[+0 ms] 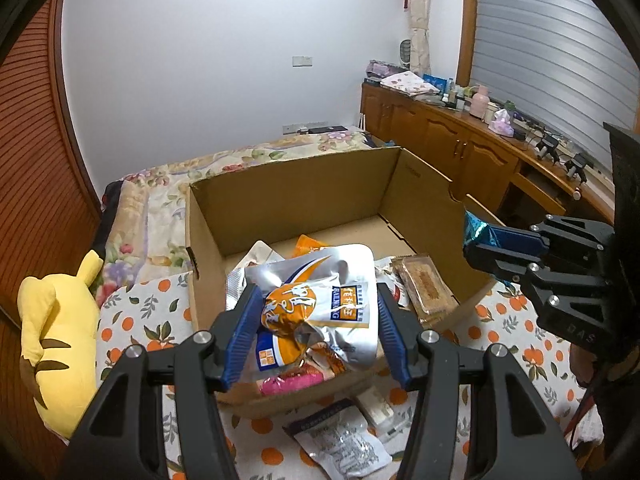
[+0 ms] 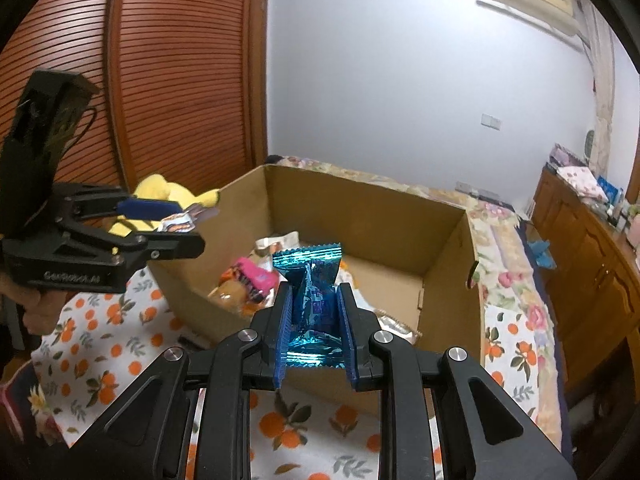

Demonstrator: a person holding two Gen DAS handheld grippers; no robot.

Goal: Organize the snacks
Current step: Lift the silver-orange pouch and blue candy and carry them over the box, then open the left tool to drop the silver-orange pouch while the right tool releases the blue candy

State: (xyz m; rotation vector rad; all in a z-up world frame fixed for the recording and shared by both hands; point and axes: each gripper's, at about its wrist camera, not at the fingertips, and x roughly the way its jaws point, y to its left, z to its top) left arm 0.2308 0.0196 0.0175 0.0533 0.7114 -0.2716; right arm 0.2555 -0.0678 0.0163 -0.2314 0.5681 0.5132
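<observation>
Both loads look mid-carry to the cardboard box (image 1: 288,200): left gripper (image 1: 316,320) clenches a silver-orange pouch (image 1: 320,304), right gripper (image 2: 314,316) a blue packet (image 2: 312,292); next, release them toward twelve o'clock inside.

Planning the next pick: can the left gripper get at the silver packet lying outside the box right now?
Probably not yet: the left gripper is shut on the silver-orange pouch over the cardboard box. The silver packet lies uncovered on the orange-print cloth just below.
</observation>
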